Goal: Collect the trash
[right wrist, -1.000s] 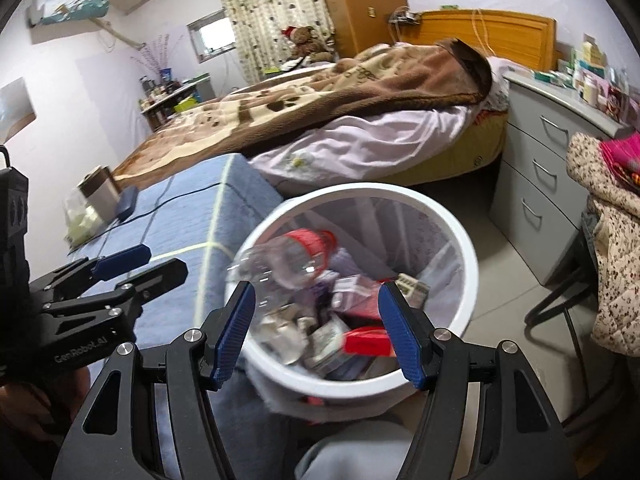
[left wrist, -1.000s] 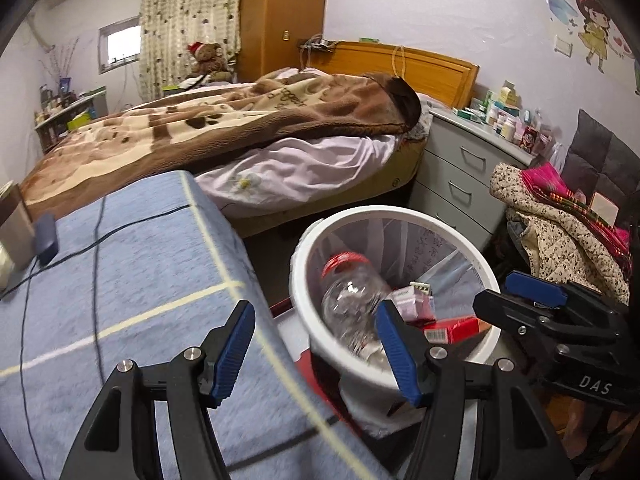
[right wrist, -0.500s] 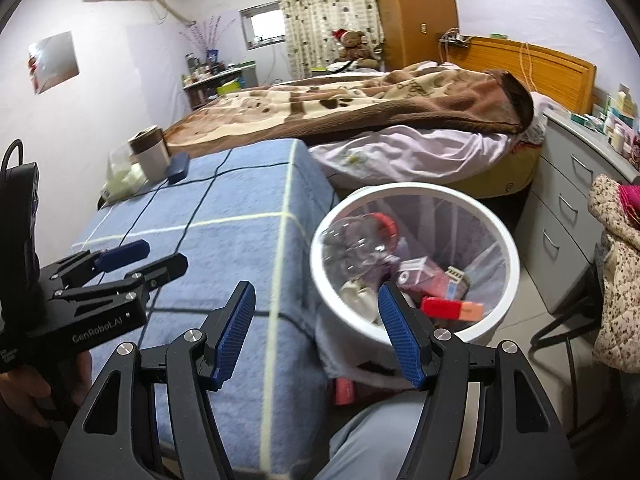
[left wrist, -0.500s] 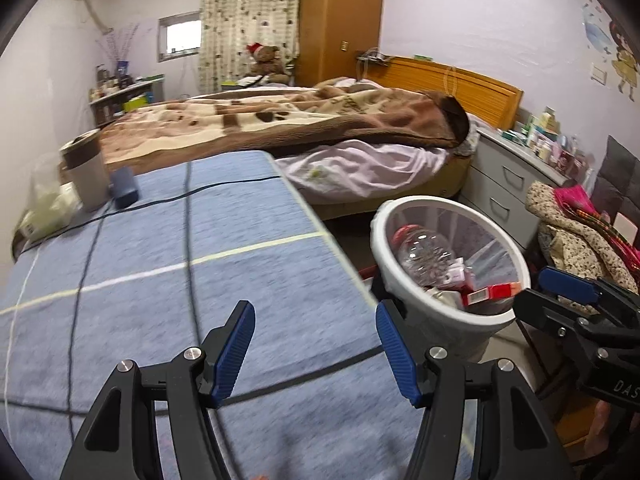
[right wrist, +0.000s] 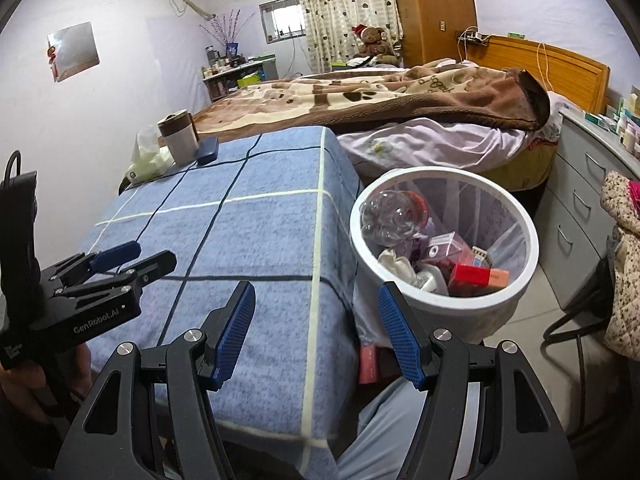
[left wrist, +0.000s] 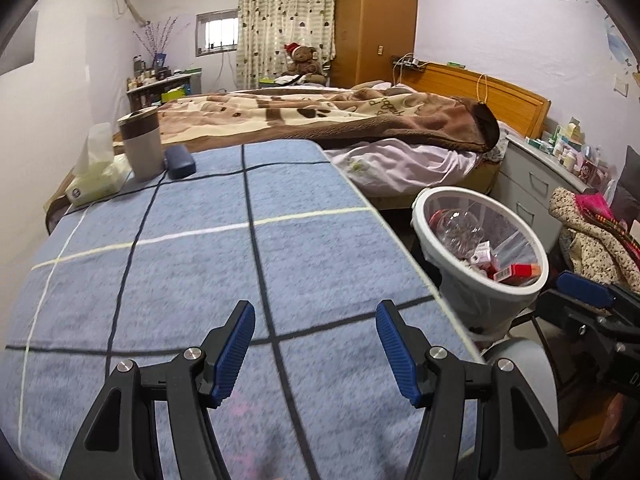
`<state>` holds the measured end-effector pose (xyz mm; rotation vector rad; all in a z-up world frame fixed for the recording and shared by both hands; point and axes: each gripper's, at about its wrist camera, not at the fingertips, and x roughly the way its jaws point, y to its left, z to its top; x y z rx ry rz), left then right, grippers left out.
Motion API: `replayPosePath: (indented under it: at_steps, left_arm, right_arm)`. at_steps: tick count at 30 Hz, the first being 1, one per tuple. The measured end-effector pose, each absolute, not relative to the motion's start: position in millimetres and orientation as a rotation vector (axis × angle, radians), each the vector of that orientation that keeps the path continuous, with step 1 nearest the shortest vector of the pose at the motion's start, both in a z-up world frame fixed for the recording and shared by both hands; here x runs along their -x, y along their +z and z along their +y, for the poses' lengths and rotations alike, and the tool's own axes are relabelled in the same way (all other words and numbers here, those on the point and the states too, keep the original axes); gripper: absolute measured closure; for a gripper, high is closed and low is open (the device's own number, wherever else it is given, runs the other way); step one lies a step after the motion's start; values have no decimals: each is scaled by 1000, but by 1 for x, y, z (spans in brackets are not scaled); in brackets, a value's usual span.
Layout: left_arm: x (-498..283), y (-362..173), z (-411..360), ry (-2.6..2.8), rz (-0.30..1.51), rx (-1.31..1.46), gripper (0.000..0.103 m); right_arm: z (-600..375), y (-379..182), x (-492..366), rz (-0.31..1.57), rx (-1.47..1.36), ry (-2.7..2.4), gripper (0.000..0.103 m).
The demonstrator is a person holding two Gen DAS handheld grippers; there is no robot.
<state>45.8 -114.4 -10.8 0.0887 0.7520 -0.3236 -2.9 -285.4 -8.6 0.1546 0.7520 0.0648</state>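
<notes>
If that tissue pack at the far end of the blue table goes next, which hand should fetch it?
Probably the left gripper: it is open, empty and over the table, facing the tissue pack. The right gripper sits by the bin.

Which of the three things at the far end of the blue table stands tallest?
The grey cup with a brown band. The white tissue pack and dark blue case beside it lie low.

Bin (right wrist: 520,240) right of table (right wrist: 256,232), bed (right wrist: 400,96) behind
</notes>
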Motion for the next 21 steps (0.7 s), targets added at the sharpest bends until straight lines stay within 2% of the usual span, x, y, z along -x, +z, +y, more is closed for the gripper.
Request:
replayPosePath:
  at_steps: [21]
  left_arm:
    - [-33,-13,-99,-249,744,-89,40]
  right_arm:
    - [-279,-12,3,760,-139,70,37]
